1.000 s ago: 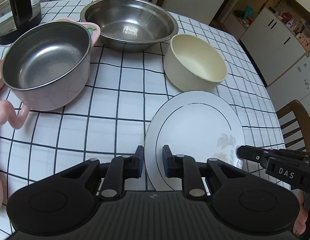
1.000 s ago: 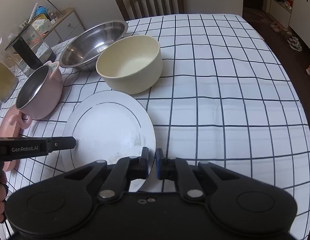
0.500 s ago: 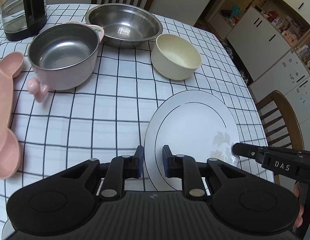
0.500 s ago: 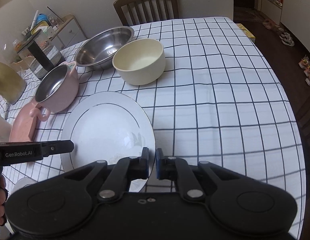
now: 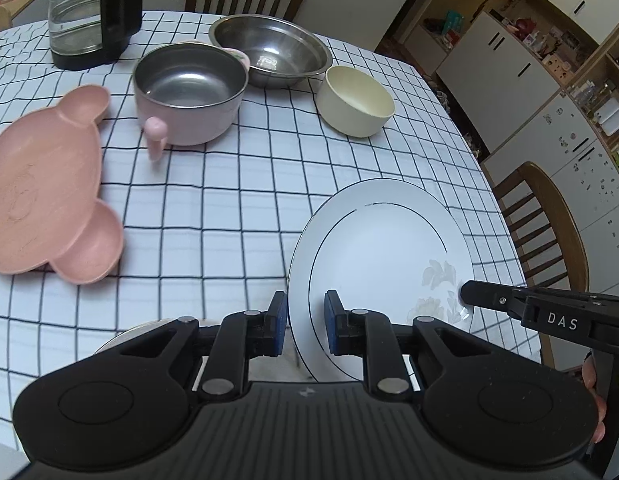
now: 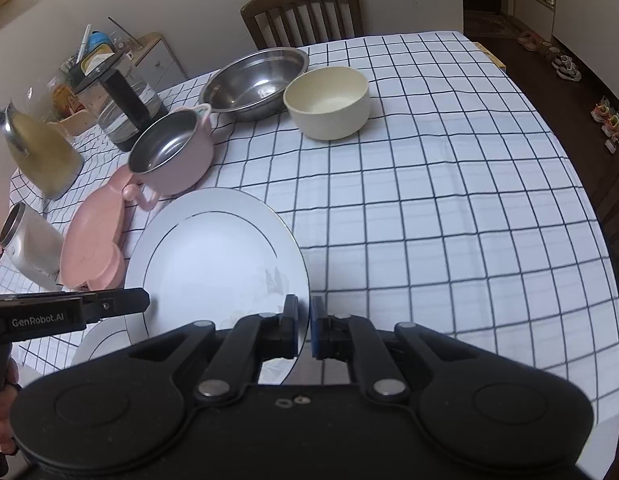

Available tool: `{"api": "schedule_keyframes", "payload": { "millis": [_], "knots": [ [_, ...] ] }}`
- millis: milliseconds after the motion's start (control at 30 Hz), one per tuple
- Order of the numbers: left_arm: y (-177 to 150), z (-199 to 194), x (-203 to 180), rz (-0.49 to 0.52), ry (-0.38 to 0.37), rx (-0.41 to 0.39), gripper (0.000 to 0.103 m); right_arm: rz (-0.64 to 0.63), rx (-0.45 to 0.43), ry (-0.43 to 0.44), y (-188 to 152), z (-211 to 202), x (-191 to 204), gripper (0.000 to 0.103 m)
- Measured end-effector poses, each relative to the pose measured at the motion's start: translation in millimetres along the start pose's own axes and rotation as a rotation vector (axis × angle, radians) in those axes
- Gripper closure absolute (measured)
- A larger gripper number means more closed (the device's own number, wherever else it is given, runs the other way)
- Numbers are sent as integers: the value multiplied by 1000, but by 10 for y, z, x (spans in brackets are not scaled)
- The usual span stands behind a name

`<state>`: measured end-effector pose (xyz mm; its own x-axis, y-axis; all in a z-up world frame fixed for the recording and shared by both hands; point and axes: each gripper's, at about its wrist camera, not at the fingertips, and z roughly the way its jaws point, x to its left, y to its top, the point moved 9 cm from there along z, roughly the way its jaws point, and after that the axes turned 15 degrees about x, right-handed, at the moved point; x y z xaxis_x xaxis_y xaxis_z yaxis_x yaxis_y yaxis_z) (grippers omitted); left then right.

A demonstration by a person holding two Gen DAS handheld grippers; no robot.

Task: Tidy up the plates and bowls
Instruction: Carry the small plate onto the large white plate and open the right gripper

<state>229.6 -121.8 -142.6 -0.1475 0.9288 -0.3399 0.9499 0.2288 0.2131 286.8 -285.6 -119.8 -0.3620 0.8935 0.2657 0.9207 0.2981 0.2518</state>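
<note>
Your left gripper (image 5: 306, 328) and right gripper (image 6: 304, 327) each pinch a rim of the white plate (image 5: 385, 264), carried clear of the table (image 6: 449, 208) at your 6 o'clock. Another plate (image 6: 99, 340) lies under it. I judge the sorting barely begun: pink tray (image 5: 41, 184) at 10, pink pot (image 5: 189, 92) at 11, steel bowl (image 5: 269, 50) and cream bowl (image 5: 355, 100) near 12 all sit unstacked.

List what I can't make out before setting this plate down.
- White plate, near rim: behind left claw and right claw in their own views.
- Second plate beneath: left wrist view, a sliver; right wrist view, partly behind white plate.
- Silver canister: right wrist view, blurred.
</note>
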Motion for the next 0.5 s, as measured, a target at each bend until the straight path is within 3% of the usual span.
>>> {"api": "schedule_keyframes", "payload": {
  "millis": [500],
  "knots": [
    [-549,-312,618,15,12,24,84,2,15,11,-519,96,683,96]
  ]
}}
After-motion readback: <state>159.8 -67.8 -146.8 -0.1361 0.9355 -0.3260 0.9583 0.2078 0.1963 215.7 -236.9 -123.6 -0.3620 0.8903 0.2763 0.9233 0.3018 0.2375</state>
